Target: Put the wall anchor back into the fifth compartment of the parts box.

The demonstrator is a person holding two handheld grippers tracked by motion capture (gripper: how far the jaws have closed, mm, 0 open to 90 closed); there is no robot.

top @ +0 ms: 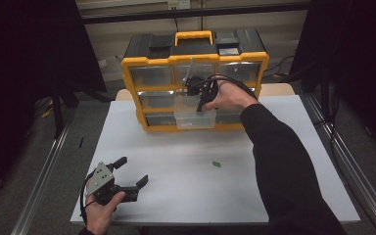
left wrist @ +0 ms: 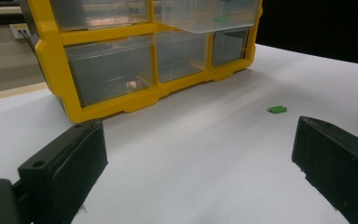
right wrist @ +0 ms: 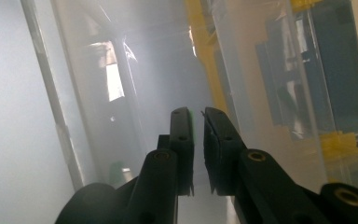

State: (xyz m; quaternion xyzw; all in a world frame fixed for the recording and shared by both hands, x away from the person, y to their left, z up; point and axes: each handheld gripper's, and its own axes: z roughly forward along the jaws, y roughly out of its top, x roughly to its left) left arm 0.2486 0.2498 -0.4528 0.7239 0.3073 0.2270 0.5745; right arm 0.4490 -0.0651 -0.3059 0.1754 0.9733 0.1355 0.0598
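Organizer (top: 194, 63) at table's (top: 176, 196) far edge, 1 drawer (top: 195, 117) pulled out; small block (top: 216, 164) before it.

White table (top: 186, 196) sits mid-frame, a light wooden edge (top: 279, 89) showing at its far side. Grey floor (top: 39, 147) lies around it. Metal rails (top: 44, 176) run along the lower left and lower right (top: 357, 181). Dark curtains (top: 24, 54) fill the upper left and upper right (top: 357, 54). Beige wall (top: 284, 34) crosses the top, with a dark bar (top: 127, 15) across it and a white socket (top: 178, 4). Cables (top: 284, 66) trail at right. Light is dim.
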